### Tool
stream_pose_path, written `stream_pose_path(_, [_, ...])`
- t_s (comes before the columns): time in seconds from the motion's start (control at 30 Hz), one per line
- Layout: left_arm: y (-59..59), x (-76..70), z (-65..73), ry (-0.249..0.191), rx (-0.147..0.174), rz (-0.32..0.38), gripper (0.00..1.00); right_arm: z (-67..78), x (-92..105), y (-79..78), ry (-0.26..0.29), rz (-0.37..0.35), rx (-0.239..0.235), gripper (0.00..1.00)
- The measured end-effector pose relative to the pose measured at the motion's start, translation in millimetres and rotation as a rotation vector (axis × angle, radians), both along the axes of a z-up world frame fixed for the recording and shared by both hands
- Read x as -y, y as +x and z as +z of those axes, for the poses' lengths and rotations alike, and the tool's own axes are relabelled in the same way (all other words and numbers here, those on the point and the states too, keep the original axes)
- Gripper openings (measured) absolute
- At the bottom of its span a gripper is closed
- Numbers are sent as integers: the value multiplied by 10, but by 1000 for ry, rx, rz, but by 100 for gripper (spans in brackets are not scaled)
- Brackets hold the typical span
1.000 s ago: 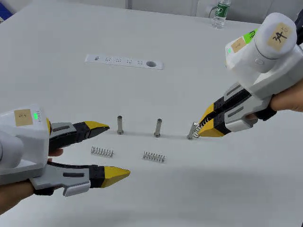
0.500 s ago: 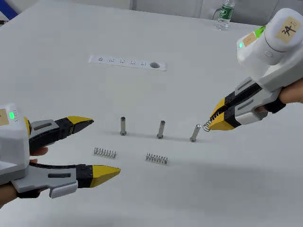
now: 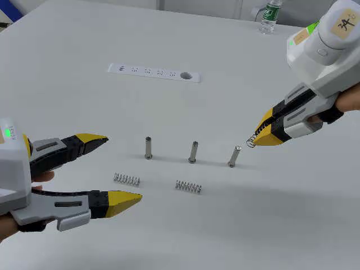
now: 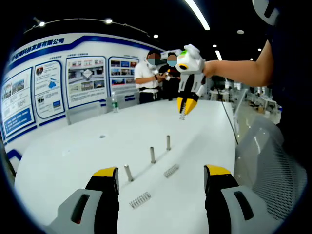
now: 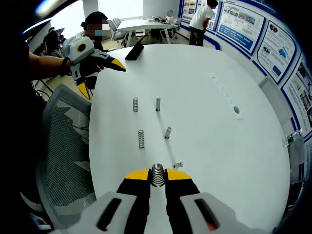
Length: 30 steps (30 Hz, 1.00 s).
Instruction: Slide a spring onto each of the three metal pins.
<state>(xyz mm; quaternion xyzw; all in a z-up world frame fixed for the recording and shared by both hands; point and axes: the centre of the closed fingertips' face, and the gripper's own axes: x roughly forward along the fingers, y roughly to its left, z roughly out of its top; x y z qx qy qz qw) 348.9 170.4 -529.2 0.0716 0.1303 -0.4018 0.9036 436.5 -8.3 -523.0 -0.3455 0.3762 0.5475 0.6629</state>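
Landmark: the middle grey metal pin (image 3: 193, 152), upright on the white tabletop (image 3: 73, 95). Left of it, a second upright grey metal pin (image 3: 148, 147). Right of it, a third pin (image 3: 234, 156), seeming to lean a little in the head view, perhaps only from perspective. All three bare, so no spring threaded yet.

Right of the landmark and just above the third pin's head: the white, black and yellow-tipped right gripper (image 3: 256, 140), jaws pressed together on a small coiled steel spring (image 3: 251, 142). Gripped near one end, with the free end poking past the tips, likely to keep the bore open for the pin.

Nearer than the landmark, two loose coiled steel springs lying flat, one just in front (image 3: 188, 187) and one front-left (image 3: 126, 179). Probably laid close for short reaches.

Well left of the landmark and nearer: the matching left gripper (image 3: 124, 167), jaws spread wide, pinching nothing, seemingly readied for the front-left spring.

Next, by judgement: lowering the held coil along the third pin's axis, minding a snag on its head.
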Motion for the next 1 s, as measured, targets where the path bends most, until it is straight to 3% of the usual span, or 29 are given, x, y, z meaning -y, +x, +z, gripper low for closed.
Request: stream_pose_path(1.0, [31,-82,13,-1,3,28,71,16,4,158,-41,-8,5,12])
